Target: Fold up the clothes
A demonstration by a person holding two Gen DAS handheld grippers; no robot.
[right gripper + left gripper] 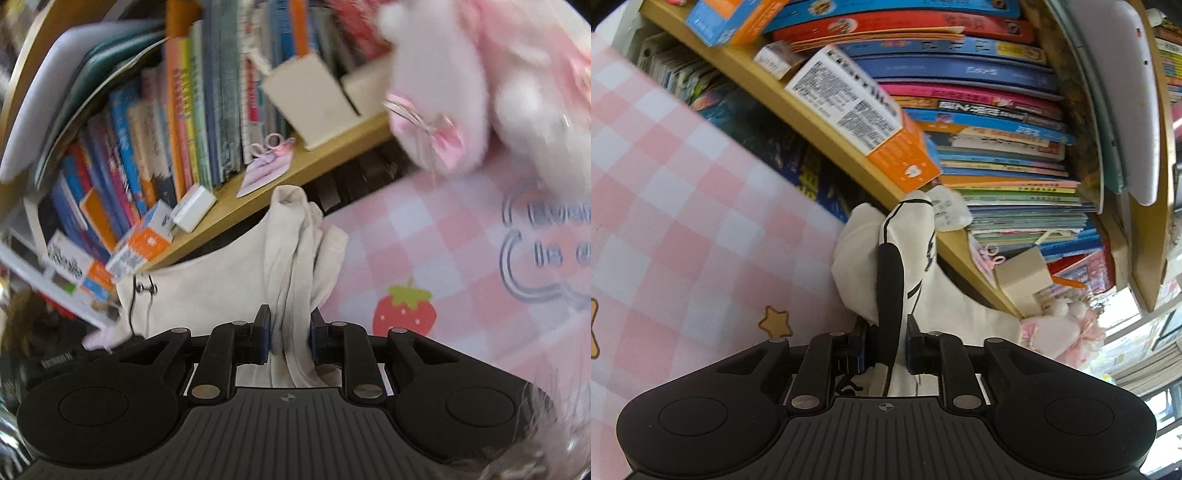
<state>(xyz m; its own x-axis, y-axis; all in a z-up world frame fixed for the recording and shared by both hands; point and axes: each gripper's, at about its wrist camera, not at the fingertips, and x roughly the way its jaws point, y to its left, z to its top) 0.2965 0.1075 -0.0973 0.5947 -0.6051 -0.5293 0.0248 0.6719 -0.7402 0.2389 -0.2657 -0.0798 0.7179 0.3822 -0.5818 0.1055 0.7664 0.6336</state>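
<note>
1. Left wrist view: the left tool point(886, 347) has its jaws drawn in close on a bunched fold of a white garment point(916, 236) with thin black lines and a black band running up between the jaws. The cloth stands up ahead of the tool, lifted off the pink checked cloth point(683, 206) that fills the left of the view.
2. Same view: a small white label point(949, 210) hangs at the top of the garment. Behind it runs a wooden bookshelf point(812, 122) packed with colourful books point(979, 110), with an orange and white box point(864, 118) leaning at its edge. A pink plush toy point(1067, 332) sits low on the right.
3. Right wrist view: the right tool point(288, 343) is likewise nearly closed, pinching a gathered ribbed edge of the same white garment point(221, 288), which spreads to the left and ahead of the jaws. A thin black cord point(142, 295) shows on the cloth at the left.
4. Same view: the pink checked cloth point(424, 240), printed with a strawberry point(404, 310), lies to the right. The plush toy point(461, 92) fills the upper right, blurred. The bookshelf point(295, 173) crosses behind the garment.
</note>
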